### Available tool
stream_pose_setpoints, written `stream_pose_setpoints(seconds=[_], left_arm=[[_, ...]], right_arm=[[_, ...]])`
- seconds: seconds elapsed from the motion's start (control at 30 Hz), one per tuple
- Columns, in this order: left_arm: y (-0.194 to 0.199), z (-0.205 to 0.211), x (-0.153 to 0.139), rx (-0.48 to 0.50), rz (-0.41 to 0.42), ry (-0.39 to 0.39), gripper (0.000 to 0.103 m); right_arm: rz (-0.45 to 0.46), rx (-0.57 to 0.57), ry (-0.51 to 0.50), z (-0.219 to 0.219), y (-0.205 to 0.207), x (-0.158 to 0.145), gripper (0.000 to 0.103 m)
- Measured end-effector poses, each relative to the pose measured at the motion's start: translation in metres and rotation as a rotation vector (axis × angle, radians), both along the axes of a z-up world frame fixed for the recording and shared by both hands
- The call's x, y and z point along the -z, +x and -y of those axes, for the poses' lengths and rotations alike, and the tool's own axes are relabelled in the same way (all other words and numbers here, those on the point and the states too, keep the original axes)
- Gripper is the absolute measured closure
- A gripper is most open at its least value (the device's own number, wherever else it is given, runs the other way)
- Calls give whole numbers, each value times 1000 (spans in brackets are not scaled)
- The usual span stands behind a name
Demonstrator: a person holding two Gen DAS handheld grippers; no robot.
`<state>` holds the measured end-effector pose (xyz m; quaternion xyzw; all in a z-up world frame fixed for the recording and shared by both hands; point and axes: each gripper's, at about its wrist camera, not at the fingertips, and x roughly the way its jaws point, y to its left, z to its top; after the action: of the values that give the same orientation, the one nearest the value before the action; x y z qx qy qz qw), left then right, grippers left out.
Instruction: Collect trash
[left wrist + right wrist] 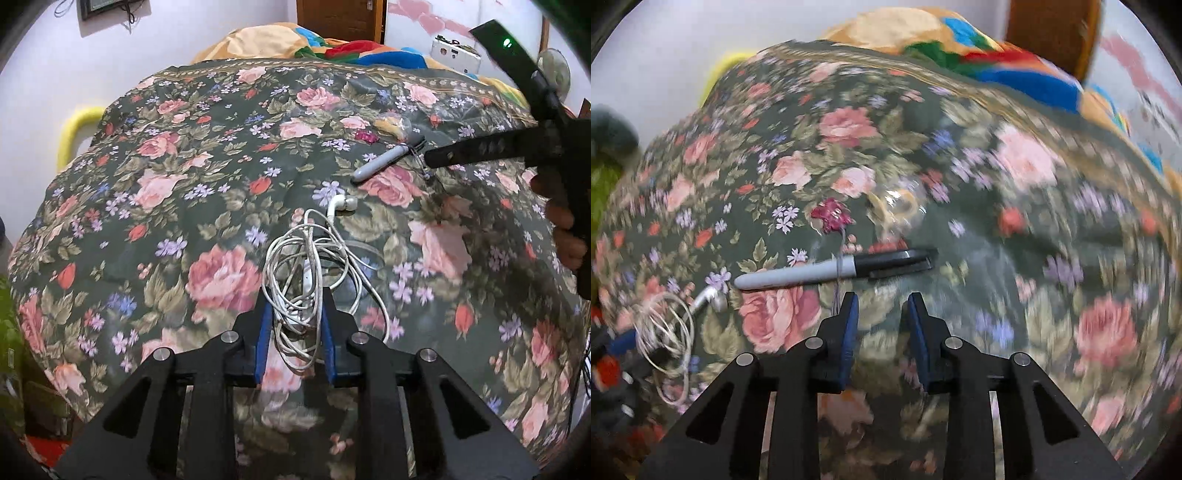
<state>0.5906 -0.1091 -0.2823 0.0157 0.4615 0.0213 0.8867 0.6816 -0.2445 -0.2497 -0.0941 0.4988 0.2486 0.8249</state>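
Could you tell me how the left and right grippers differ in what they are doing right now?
The left gripper straddles the tangled white earphones; the right gripper has nothing between its fingers. The left sits over its item, while the right is short of the marker. Both point across the floral sheet.

Counts on the floral sheet, centre to upper right of frame: one tangled earphone set; one marker; one crimson wrapper; one clear plastic wrapper. Grippers: two.
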Motion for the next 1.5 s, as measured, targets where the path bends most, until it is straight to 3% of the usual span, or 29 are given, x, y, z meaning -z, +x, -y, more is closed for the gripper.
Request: stream_pose_setpoints(seconds=[0.17, 0.23, 0.3, 0.33, 0.47, 0.57, 0.63, 0.73, 0.8, 1.03, 1.1, 1.17, 1.37, 1.43, 1.5], left_arm=[[-4, -2, 1, -24, 5, -20, 79], [-4, -1, 2, -27, 9, -12, 79], [-4, 0, 2, -33, 7, -13, 80], [-5, -1, 1, -41, 3, -19, 80], [-8, -9, 1, -55, -2, -55, 79], [-10, -13, 2, -51, 1, -71, 79], [-11, -13, 2, -45, 5, -75, 79], [-12, -11, 2, -36, 7, -63, 79], [-12, -11, 2, -35, 9, -64, 79], [-15, -9, 0, -14, -12, -88, 76], [-17, -6, 1, 16, -46, -116, 67], [-22, -1, 2, 44, -61, -128, 52], [-32, 9, 1, 81, -89, -118, 52], [-31, 10, 0, 80, -100, -129, 50], [-29, 10, 0, 77, -106, -144, 48]], right_arm=[[-74, 99, 150, 9, -13, -17, 77], [-86, 133, 192, 4, -18, -23, 70], [-90, 184, 225, -9, -18, -25, 52], [-95, 206, 235, -15, -16, -24, 51], [-139, 298, 182, -39, -3, -9, 51], [-113, 339, 89, -50, -1, 2, 52], [-63, 334, 32, -56, -5, 2, 60], [4, 271, -61, -62, -15, 4, 86], [-6, 229, -43, -55, -22, 5, 93], [-32, 109, 8, -4, -84, 7, 93], [-39, 93, 0, 11, -102, 7, 93], [-42, 91, -11, 21, -119, 5, 93], [-58, 142, -14, 47, -136, 6, 92], [-76, 150, 9, 51, -134, 6, 88], [-102, 153, 53, 54, -132, 3, 76]])
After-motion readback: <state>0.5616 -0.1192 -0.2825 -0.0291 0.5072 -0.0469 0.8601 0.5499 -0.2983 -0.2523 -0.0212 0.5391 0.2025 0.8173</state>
